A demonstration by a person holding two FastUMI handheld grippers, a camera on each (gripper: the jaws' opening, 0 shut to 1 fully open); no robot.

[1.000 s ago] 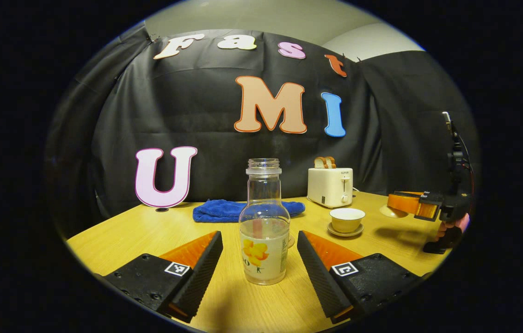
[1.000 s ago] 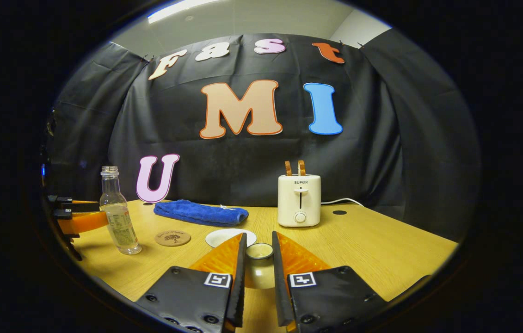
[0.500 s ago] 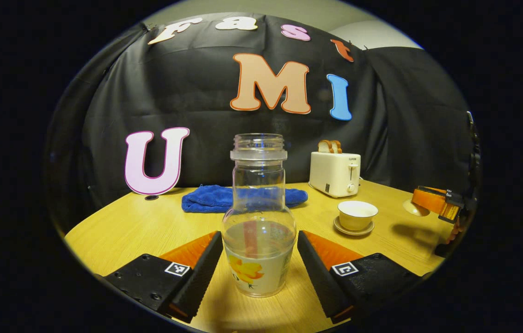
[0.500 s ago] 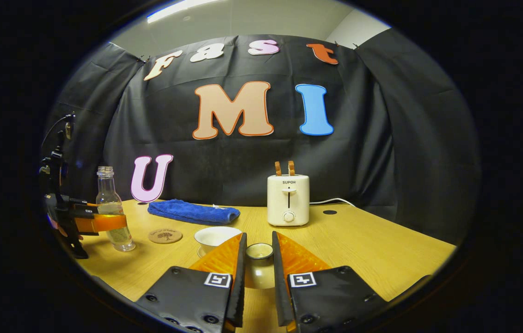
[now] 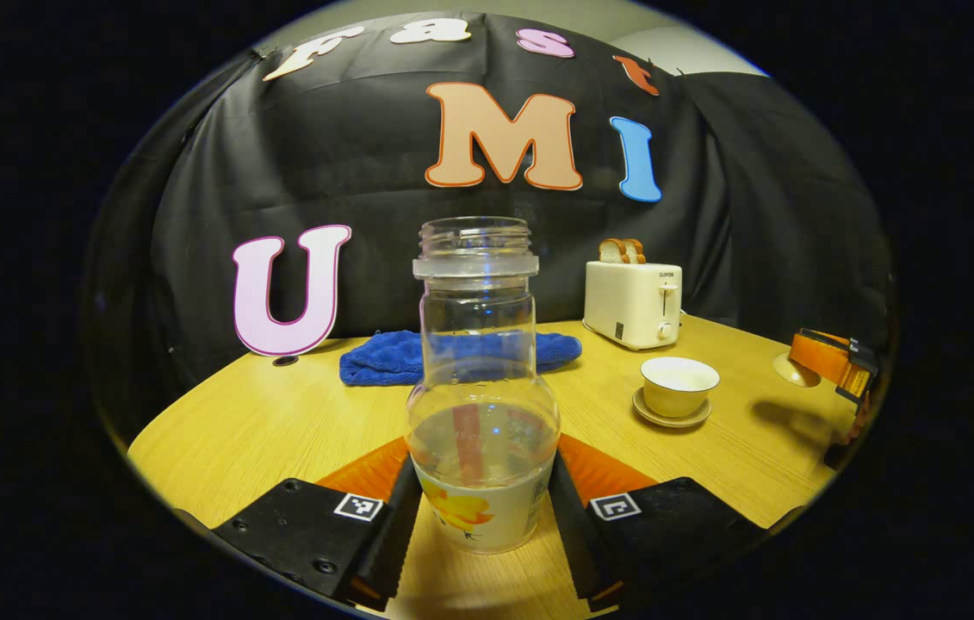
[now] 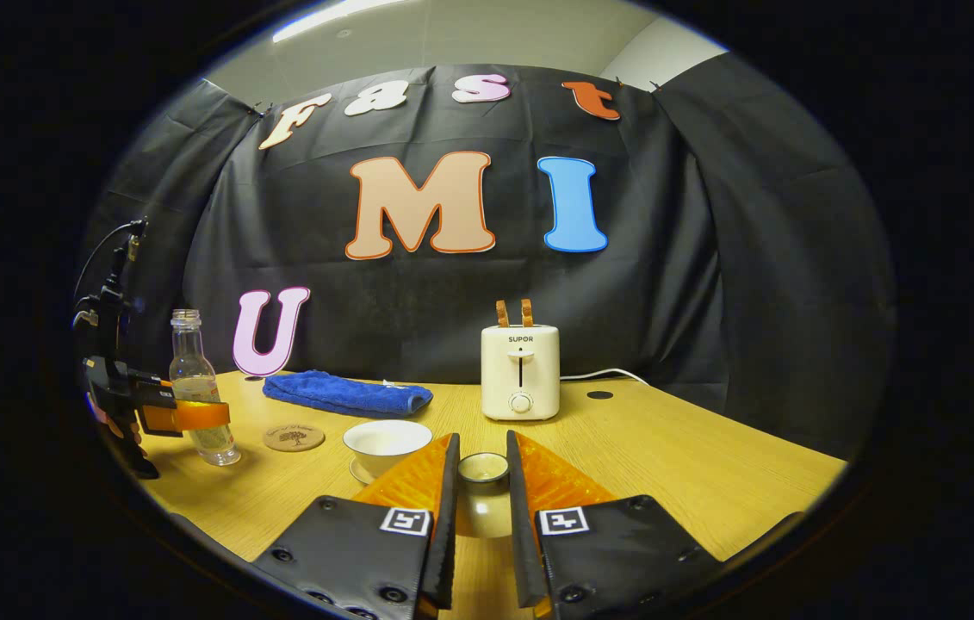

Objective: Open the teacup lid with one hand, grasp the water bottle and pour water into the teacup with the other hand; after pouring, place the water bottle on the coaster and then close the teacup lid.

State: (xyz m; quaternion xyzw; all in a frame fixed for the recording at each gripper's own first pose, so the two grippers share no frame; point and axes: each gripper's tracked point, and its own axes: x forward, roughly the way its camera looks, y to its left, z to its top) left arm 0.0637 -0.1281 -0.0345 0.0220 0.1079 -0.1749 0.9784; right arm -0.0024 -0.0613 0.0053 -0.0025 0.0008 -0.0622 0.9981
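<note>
1. Left gripper [image 5: 480,508]: level and pointing forward, both fingers closed in against the lower sides of the water bottle [image 5: 481,405], one on each side. Contact looks made on both.
2. In the right gripper view the left gripper [image 6: 194,415] sits far off to that gripper's left, fingers horizontal around the bottle's lower body, with a hand [image 6: 112,422] on the handle below it.
3. Right gripper [image 6: 481,499]: level, fingers narrowed to a slim gap and clamped on the teacup lid [image 6: 483,486] held between them.
4. In the left gripper view the right gripper [image 5: 831,360] is far off to that gripper's right, roughly level.
</note>
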